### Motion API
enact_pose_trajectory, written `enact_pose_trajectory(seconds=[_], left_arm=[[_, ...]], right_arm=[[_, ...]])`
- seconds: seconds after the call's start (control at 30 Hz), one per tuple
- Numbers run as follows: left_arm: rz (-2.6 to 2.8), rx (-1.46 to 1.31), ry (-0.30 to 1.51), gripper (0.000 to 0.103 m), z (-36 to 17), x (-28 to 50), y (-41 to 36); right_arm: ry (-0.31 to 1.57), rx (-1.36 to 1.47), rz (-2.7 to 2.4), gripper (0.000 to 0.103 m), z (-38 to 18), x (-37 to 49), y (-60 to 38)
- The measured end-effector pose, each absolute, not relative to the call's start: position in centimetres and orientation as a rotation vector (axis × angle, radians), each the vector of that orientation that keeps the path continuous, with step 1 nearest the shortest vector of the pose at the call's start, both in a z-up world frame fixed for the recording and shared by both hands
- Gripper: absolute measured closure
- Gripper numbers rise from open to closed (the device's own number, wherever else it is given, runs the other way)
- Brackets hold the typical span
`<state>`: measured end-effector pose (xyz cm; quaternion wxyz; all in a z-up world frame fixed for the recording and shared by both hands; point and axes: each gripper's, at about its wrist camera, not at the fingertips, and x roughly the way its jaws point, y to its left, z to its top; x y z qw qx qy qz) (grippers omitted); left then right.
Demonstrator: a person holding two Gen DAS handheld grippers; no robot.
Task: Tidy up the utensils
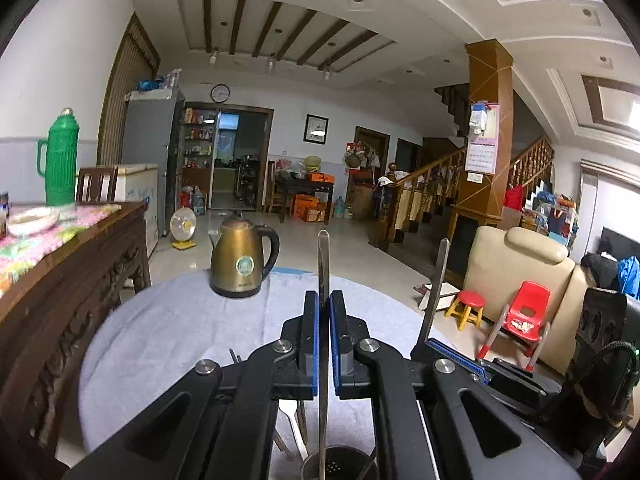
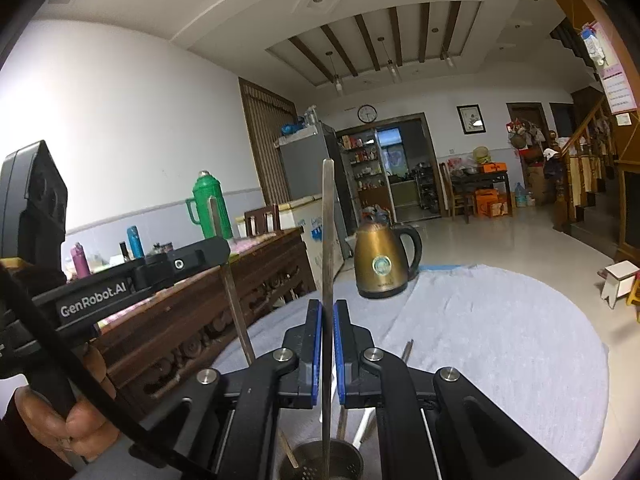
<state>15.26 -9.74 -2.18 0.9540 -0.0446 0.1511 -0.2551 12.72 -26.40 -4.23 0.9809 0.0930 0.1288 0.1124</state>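
Both tongs hold slim upright metal utensil handles — left tongs (image 1: pixel 324 308), right tongs (image 2: pixel 327 316) — directly above the perforated steel holder cup (image 2: pixel 320 462).

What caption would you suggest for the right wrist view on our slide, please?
Right tool clamps an upright metal utensil above a perforated holder, kettle behind.
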Motion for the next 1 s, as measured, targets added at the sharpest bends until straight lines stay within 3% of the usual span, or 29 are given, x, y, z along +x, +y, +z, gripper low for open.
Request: enact_pose_trajectory(seconds=[0.47,1.0], left_arm=[[-0.451,-0.059,0.346,0.098,-7.6,14.2,-10.3],[-0.42,-0.017,0.391,0.097,-9.7,14.1,-10.2]], right_arm=[[0.385,0.193,0.211,0.096,-10.5,13.0,-26.0],[0.431,0.193,0.218,0.096,-12.0,12.6,-26.2]])
